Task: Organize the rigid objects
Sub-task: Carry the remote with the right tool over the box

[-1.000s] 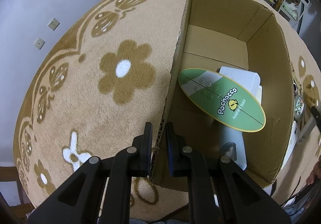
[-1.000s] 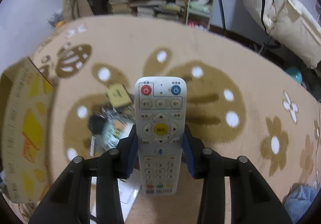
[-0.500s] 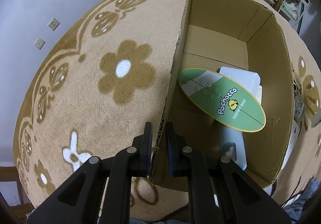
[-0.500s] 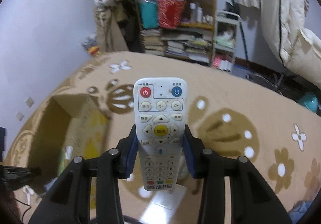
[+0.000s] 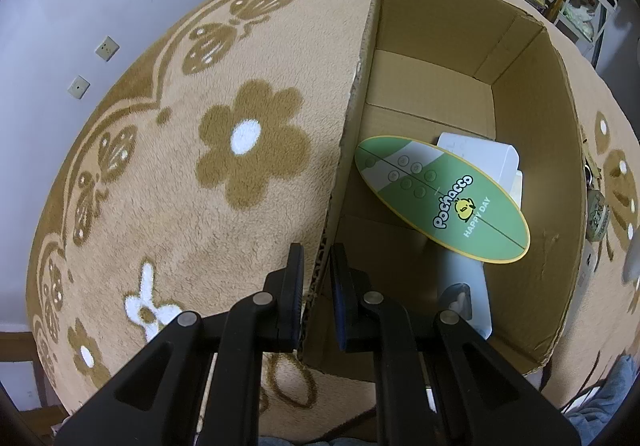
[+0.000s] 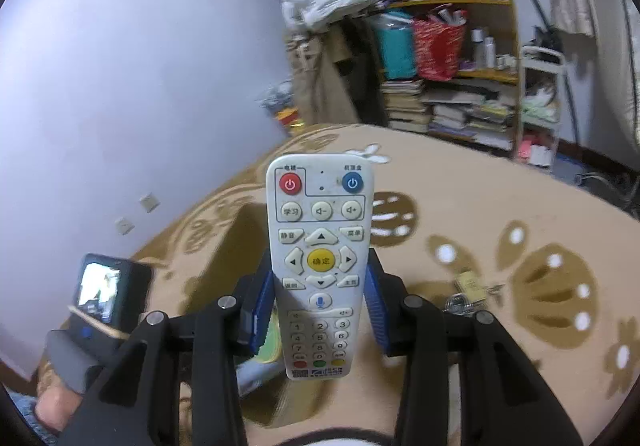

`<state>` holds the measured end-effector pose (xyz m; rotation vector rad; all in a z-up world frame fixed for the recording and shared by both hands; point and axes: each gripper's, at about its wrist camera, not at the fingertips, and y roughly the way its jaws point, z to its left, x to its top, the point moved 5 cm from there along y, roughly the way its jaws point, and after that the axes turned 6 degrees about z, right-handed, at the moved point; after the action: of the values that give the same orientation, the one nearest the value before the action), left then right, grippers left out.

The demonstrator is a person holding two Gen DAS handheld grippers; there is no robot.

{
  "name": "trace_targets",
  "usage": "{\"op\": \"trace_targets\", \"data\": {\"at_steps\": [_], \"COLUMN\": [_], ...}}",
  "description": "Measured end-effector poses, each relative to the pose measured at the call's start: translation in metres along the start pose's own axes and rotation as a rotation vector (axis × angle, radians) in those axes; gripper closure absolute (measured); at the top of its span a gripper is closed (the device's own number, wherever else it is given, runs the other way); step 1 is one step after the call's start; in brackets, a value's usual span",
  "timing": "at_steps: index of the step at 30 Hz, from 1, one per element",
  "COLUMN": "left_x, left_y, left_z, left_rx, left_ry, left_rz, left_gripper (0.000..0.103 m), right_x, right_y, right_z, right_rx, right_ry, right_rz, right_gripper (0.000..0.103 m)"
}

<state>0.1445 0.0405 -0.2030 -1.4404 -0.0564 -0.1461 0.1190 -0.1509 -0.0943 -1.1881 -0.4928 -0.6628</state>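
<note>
on my left wrist view, the left gripper [image 5: 316, 278] is pinched narrow on the near left wall of the cardboard box [image 5: 560, 174], one finger outside over the flowered carpet [image 5: 180, 166], the other inside. in the box i see a green oval board [image 5: 440, 202] marked pochacco, lying tilted over a white flat item [image 5: 480, 150], with a pale blue-grey piece [image 5: 468, 286] under its near end.

on my right wrist view, the right gripper [image 6: 320, 310] clamps the white remote [image 6: 320, 246] by its long sides, buttons facing me, red and blue power keys at the far end. it is held in the air above the carpet. a padlock with keys [image 6: 470, 286] lies on the carpet to the right. a cluttered bookshelf [image 6: 452, 94] stands by the far wall.
</note>
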Motion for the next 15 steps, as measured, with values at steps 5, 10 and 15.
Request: {"op": "trace_targets", "data": {"at_steps": [5, 10, 15], "left_x": [0.0, 0.0, 0.0], "left_y": [0.0, 0.0, 0.0], "left_z": [0.0, 0.0, 0.0], "left_rx": [-0.001, -0.002, -0.003], "left_ry": [-0.001, -0.002, -0.002], "left_rz": [0.0, 0.0, 0.0], "left_gripper": [0.091, 0.091, 0.091], "right_x": [-0.011, -0.019, -0.029], "right_y": [0.014, 0.028, 0.049], "right_z": [0.018, 0.026, 0.025], "right_rx": [0.067, 0.122, 0.105], "right_ry": [-0.008, -0.005, 0.008], "right_rz": [0.032, 0.063, 0.127], "right_gripper": [0.059, 0.059, 0.059]}}
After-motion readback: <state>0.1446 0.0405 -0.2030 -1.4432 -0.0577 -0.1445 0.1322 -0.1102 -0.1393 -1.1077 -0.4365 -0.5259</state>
